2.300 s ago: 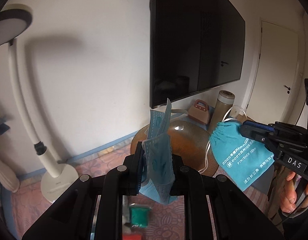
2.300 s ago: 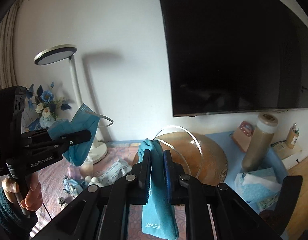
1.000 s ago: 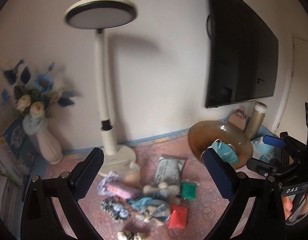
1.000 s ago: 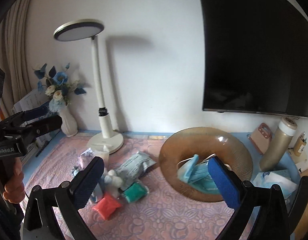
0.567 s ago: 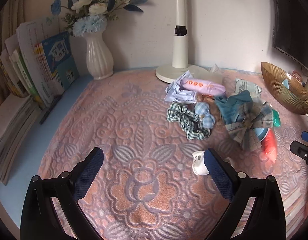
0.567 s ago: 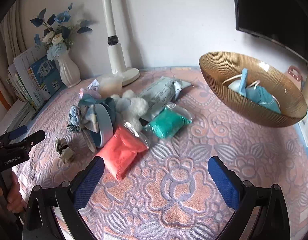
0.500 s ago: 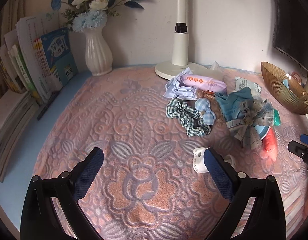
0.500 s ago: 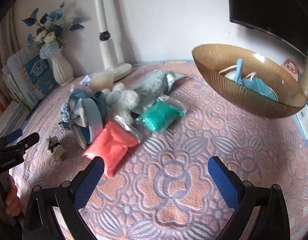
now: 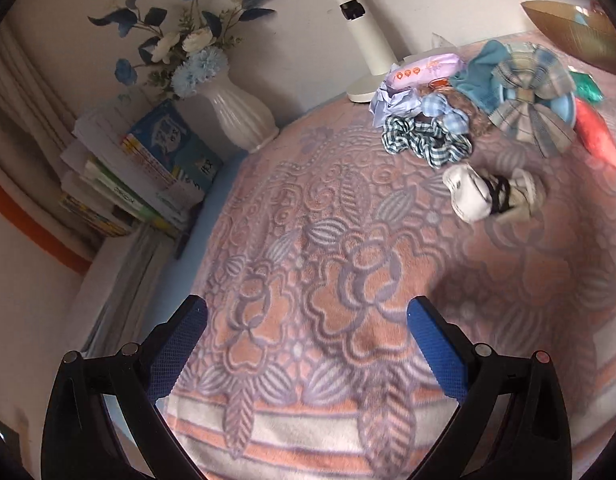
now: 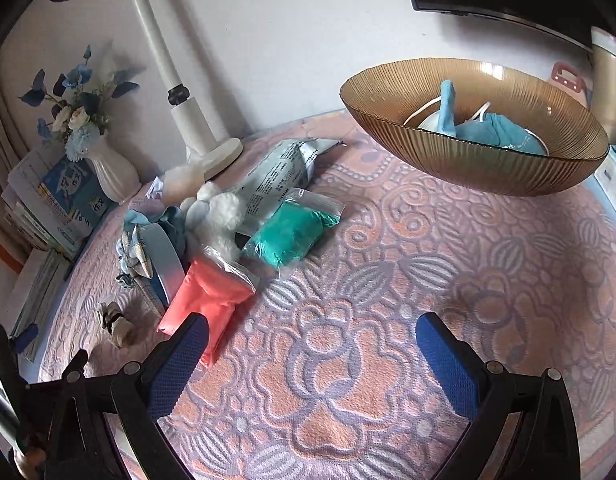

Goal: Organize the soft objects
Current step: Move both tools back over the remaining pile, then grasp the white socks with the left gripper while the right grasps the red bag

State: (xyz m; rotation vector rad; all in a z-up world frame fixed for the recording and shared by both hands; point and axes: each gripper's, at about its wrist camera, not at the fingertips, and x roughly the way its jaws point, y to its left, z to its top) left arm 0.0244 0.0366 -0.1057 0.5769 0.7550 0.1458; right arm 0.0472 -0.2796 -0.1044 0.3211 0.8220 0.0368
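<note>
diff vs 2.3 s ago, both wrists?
Both tools let go: the left tool dropped its blue face mask and the right tool its teal pouch into the amber bowl. Both now stand open and empty, swung down from the wall toward the patterned blanket. The pile of packets, scrunchies and socks stayed put.

Two blue face masks (image 10: 495,132) lie crumpled inside the amber ribbed bowl (image 10: 487,168), their white ear loops curling up. On the patterned cloth beside it sit a teal bagged bundle (image 10: 290,234) and a coral-red one (image 10: 206,300), touching a white fluffy toy (image 10: 218,216). A plaid bow (image 9: 527,96), checked scrunchie (image 9: 425,140) and rolled white socks (image 9: 487,196) lie nearby.
</note>
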